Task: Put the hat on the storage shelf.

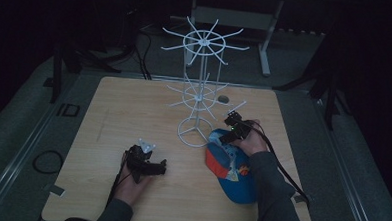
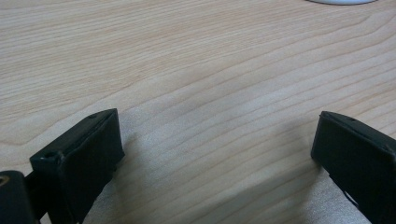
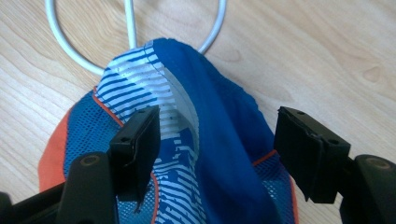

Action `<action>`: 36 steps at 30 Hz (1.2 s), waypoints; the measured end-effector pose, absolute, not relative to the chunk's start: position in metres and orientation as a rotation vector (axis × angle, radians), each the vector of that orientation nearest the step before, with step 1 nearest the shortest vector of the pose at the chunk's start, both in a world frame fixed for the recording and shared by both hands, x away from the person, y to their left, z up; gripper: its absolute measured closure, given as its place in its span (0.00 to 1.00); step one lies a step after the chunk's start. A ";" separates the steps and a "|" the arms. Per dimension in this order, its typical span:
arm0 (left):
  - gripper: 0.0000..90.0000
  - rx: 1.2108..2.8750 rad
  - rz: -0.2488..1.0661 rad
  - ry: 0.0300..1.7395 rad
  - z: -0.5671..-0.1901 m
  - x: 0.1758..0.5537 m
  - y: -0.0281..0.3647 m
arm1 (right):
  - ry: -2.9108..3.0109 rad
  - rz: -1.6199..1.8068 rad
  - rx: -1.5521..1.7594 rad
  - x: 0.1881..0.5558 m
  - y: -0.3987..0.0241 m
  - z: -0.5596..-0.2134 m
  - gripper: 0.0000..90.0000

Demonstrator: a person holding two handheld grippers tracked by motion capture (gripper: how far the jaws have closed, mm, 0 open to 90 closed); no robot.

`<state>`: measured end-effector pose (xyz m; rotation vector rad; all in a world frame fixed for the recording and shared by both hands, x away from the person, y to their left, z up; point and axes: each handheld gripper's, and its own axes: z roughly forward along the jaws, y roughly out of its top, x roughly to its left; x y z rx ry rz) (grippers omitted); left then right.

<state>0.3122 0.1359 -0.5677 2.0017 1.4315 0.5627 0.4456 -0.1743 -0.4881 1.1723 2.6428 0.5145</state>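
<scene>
The cap [image 1: 230,168] lay on the table [image 1: 134,113], touching the wire rack's [image 1: 201,85] base, at its right-front.

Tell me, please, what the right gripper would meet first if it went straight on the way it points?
Most likely the blue cap: the right gripper is open, its fingers straddling the raised fabric fold.

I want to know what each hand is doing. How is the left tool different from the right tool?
The left tool has bare wooden table between its jaws, while the right tool has the blue and orange cap between its jaws. The left tool sits away from the white wire rack; the right tool is beside the rack's ring base. Both tools are black and open.
</scene>
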 end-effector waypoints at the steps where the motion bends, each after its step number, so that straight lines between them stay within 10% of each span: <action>1: 0.03 2.002 0.563 1.432 -0.568 0.312 0.136 | 2.685 0.484 1.163 0.447 -0.171 -0.492 0.35; 13: 0.03 2.002 0.563 1.431 -0.568 0.312 0.136 | 2.740 0.413 1.111 0.441 -0.168 -0.495 0.97; 36: 0.03 2.006 0.564 1.429 -0.568 0.312 0.136 | 2.535 0.912 1.067 0.392 -0.238 -0.432 0.98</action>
